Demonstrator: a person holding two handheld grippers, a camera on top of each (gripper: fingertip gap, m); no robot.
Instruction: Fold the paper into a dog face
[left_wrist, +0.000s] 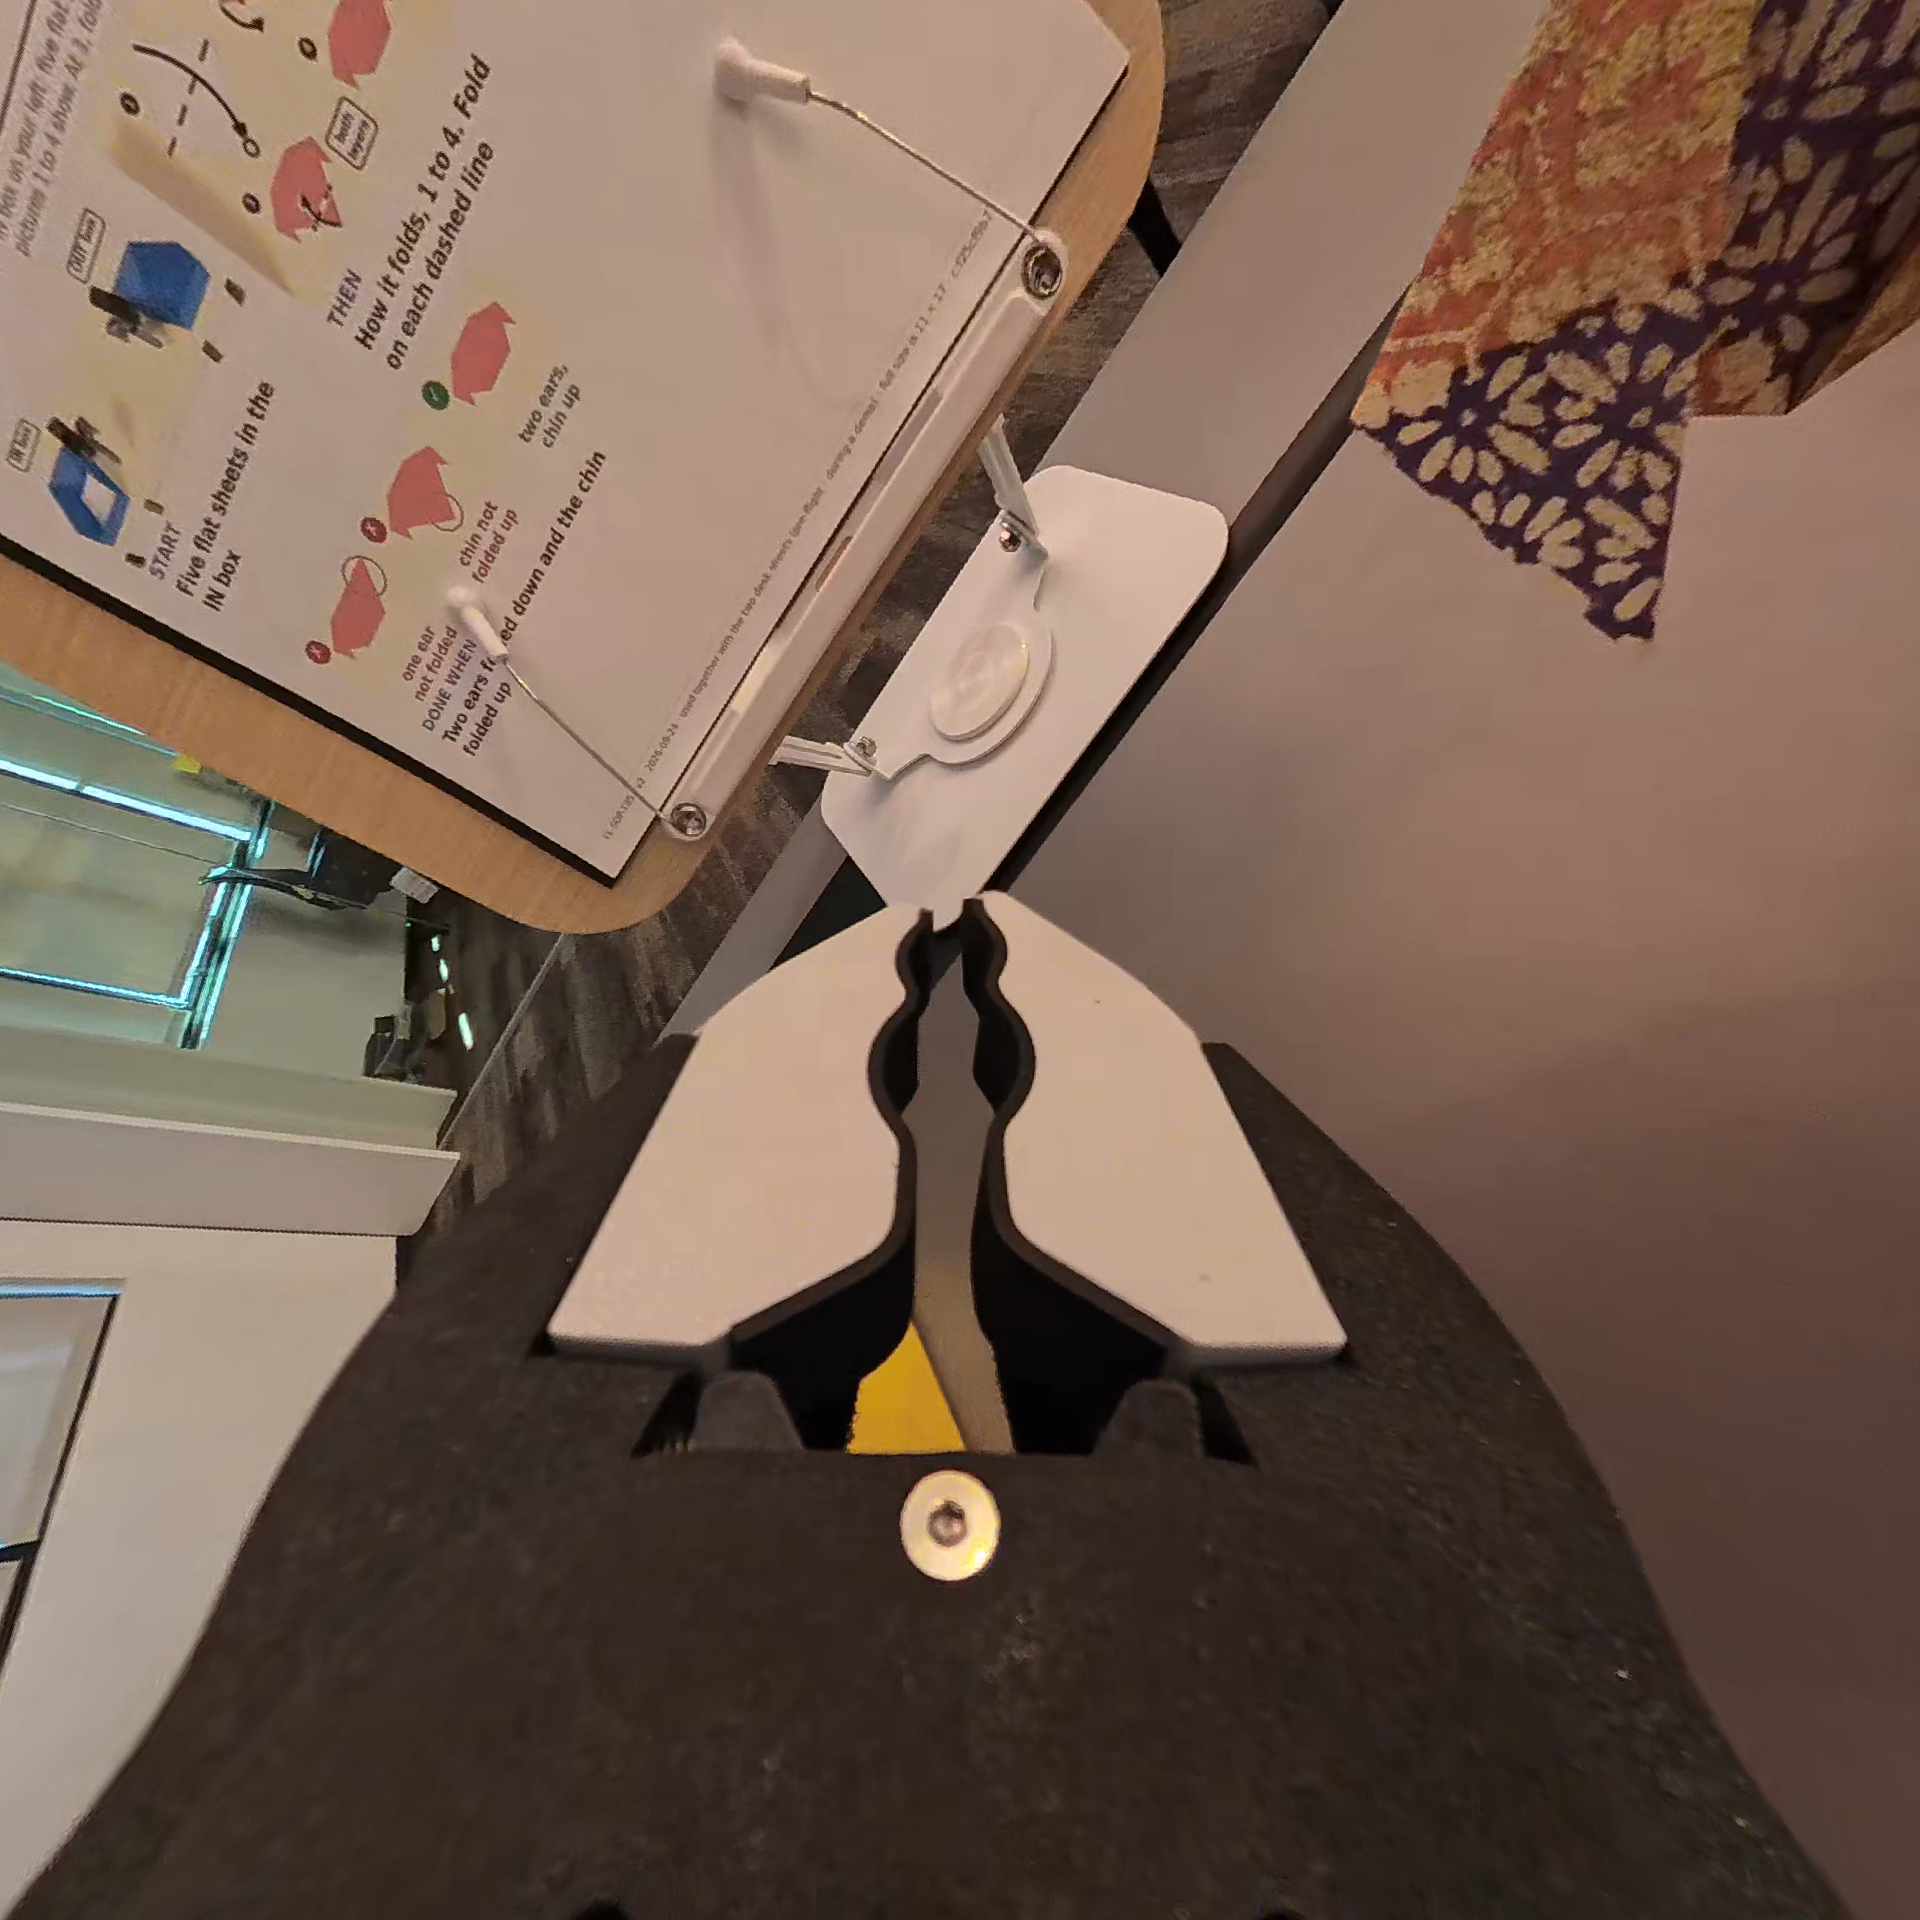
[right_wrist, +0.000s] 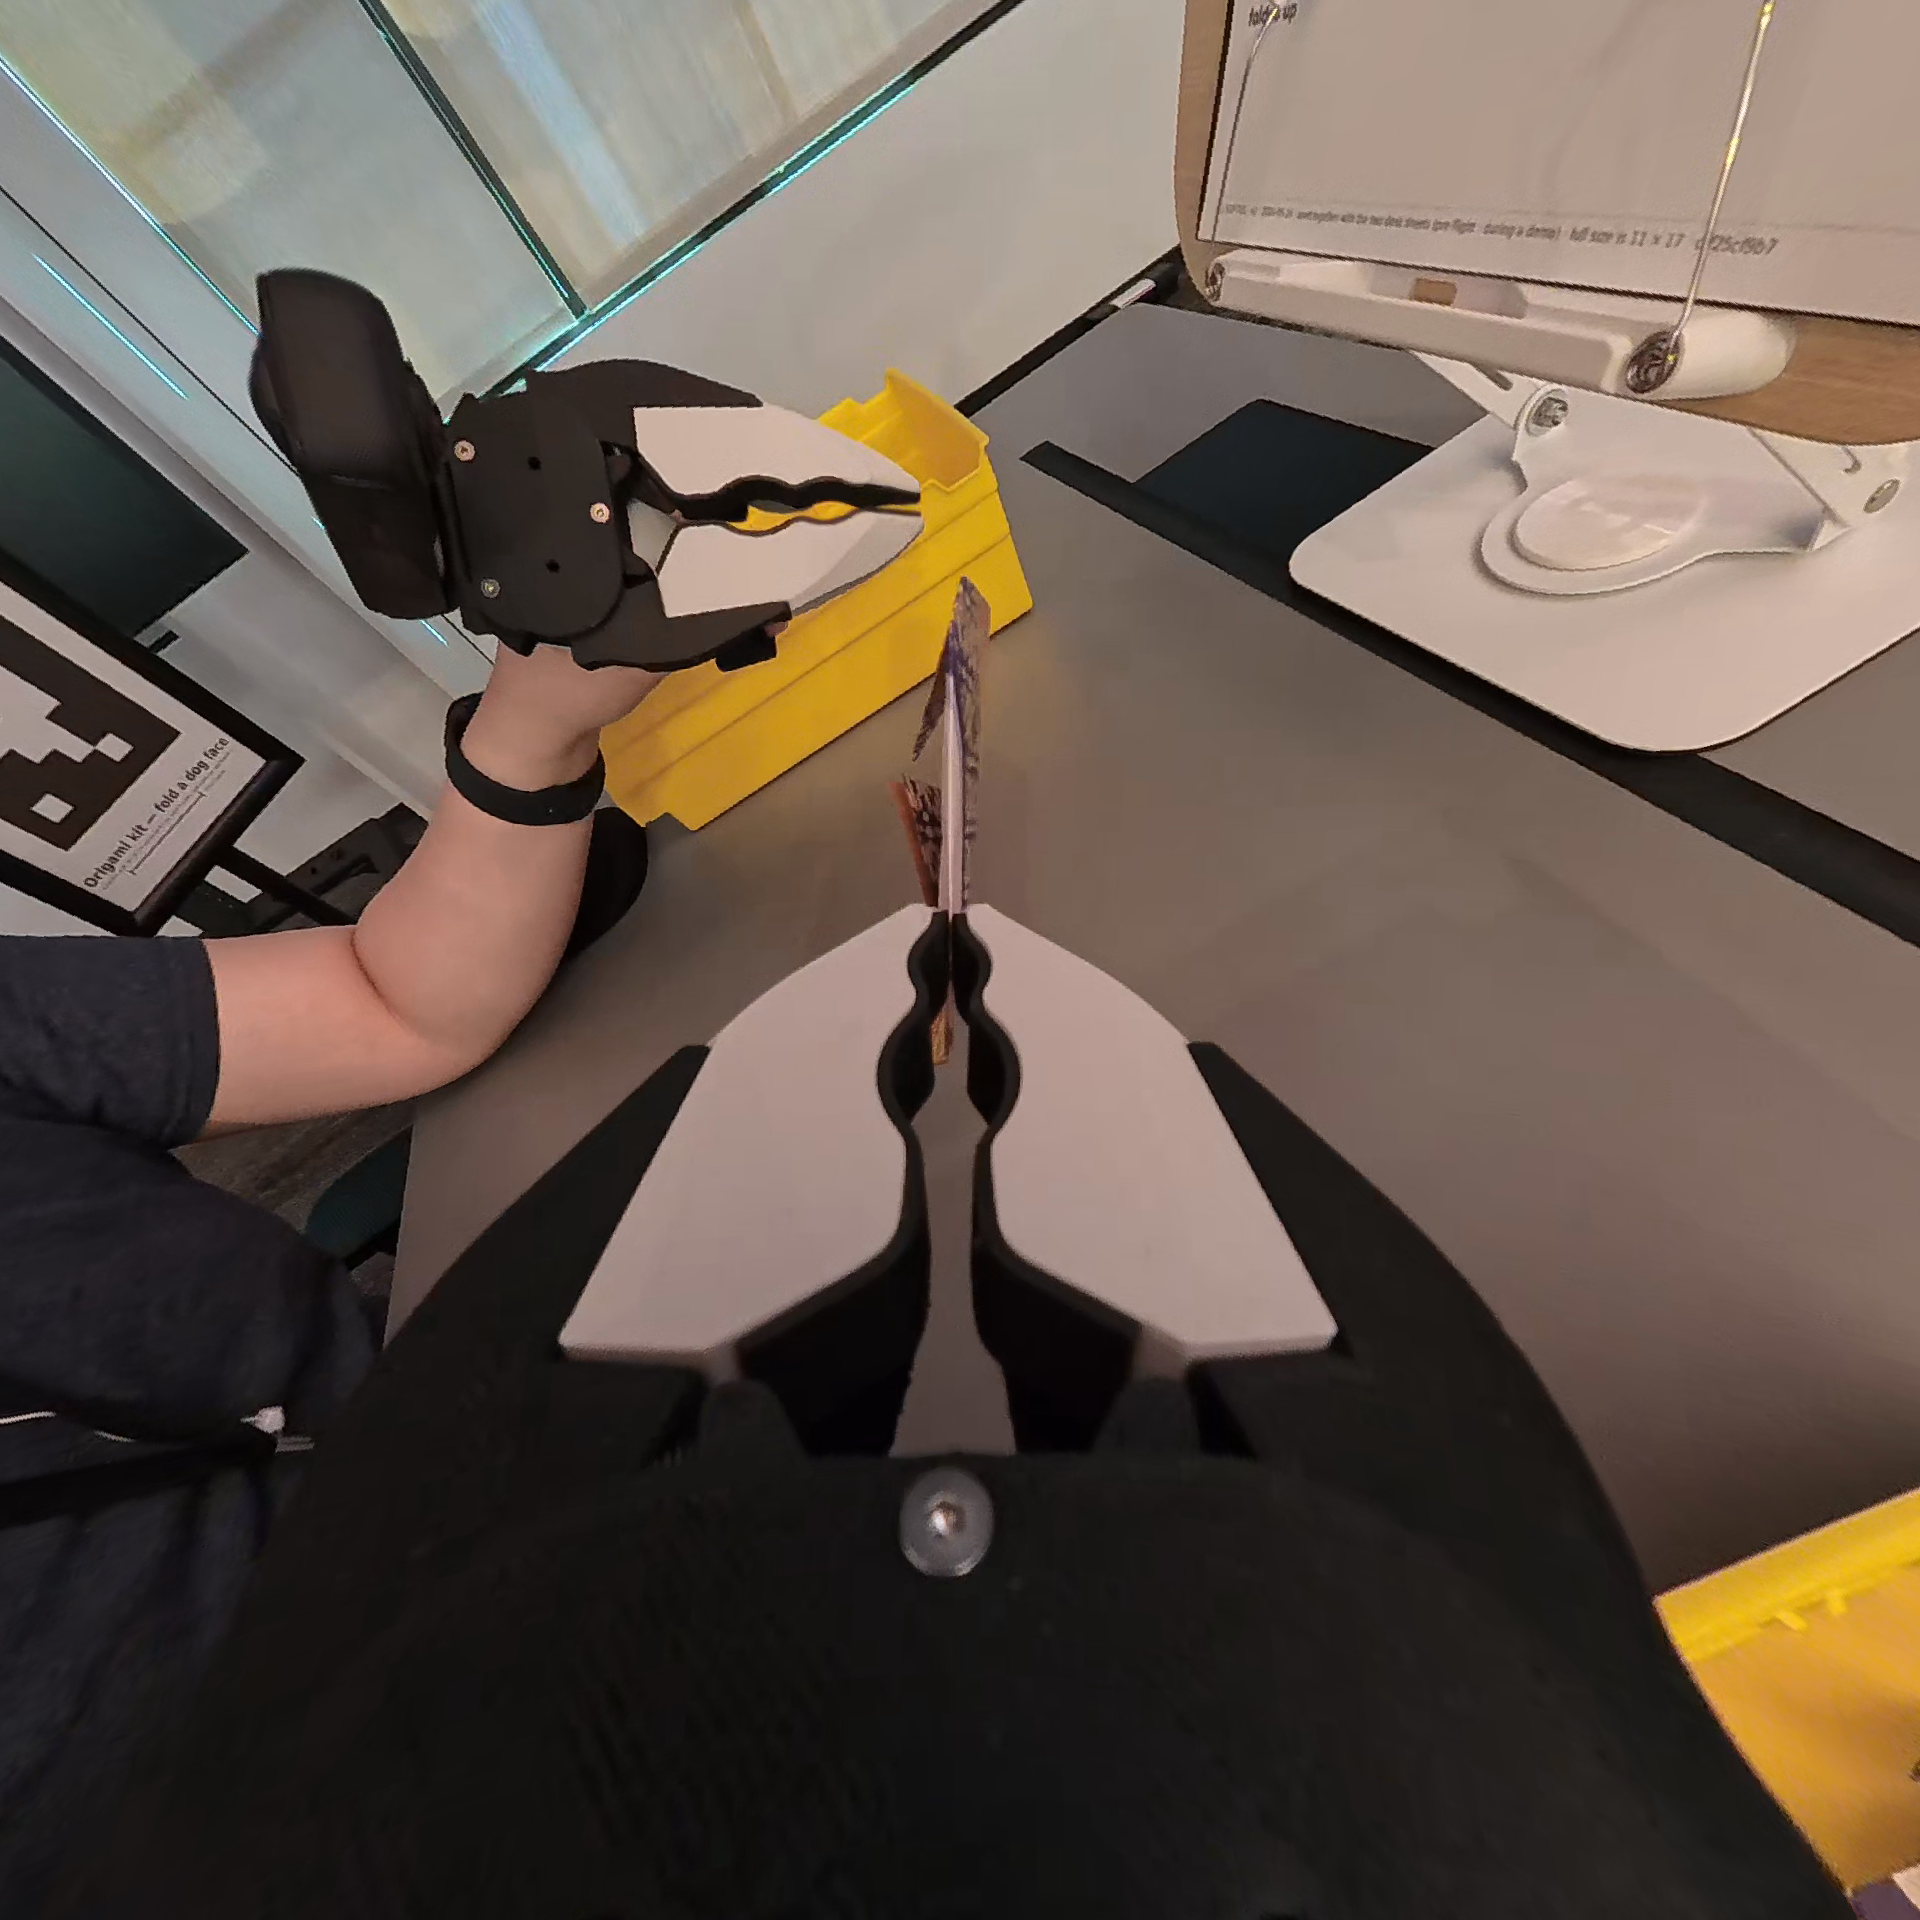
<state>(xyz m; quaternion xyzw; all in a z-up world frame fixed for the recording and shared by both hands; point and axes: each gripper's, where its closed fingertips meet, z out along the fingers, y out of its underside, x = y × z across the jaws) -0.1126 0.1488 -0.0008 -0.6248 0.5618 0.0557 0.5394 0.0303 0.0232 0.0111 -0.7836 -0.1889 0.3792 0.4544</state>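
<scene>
Right gripper pinches the folded paper edge-on above the worktop

Right gripper (right_wrist: 948, 920) has its 2 fingers pressed onto the patterned paper (right_wrist: 954, 748), held upright and clear of the grey worktop (right_wrist: 1351, 987); left gripper (right_wrist: 914, 506), raised in a hand (right_wrist: 561, 696) over the worktop's left edge, has fingers nearly together on nothing; behind it a yellow bin (right_wrist: 831, 665); at the far edge a white stand (right_wrist: 1558, 634) carries an instruction sheet (left_wrist: 644, 343).
</scene>
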